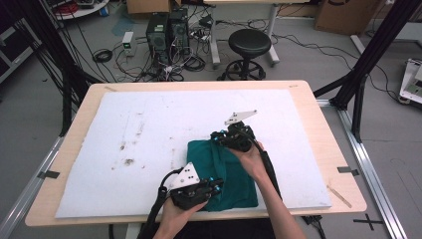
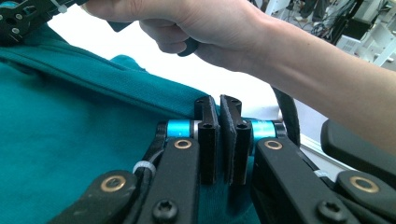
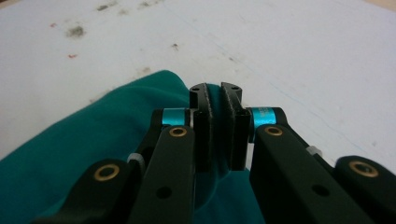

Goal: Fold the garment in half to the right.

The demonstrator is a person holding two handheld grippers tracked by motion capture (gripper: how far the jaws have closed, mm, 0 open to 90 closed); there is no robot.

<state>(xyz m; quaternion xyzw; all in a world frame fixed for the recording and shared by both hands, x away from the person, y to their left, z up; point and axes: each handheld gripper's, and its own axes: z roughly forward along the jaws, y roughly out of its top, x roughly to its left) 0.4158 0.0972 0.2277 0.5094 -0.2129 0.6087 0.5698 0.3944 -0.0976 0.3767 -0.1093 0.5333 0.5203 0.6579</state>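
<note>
The teal cloth (image 1: 221, 174) lies on the near middle of the white mat (image 1: 149, 139). Left gripper (image 1: 215, 187) pinches its near edge and right gripper (image 1: 219, 137) its far corner, fingers closed tight. Uneven pulling could slip a pinch or bunch the fold.

This is a lab or test workshop rather than a home. Beyond the far edge of the desk (image 1: 326, 164), a bare grey floor (image 1: 308, 55) carries two black computer towers (image 1: 167, 31) amid a tangle of loose cables (image 1: 149, 67), with a small white box (image 1: 128, 42) beside them. A round black stool (image 1: 249, 45) stands by the legs of a second table (image 1: 271, 30). Cardboard boxes (image 1: 343, 15) sit along the back wall. Black metal frame struts (image 1: 368, 55) rise at the desk's right side, and aluminium rails (image 1: 368, 169) run along the floor. A stained white foam sheet (image 1: 149, 134) covers the desk.
</note>
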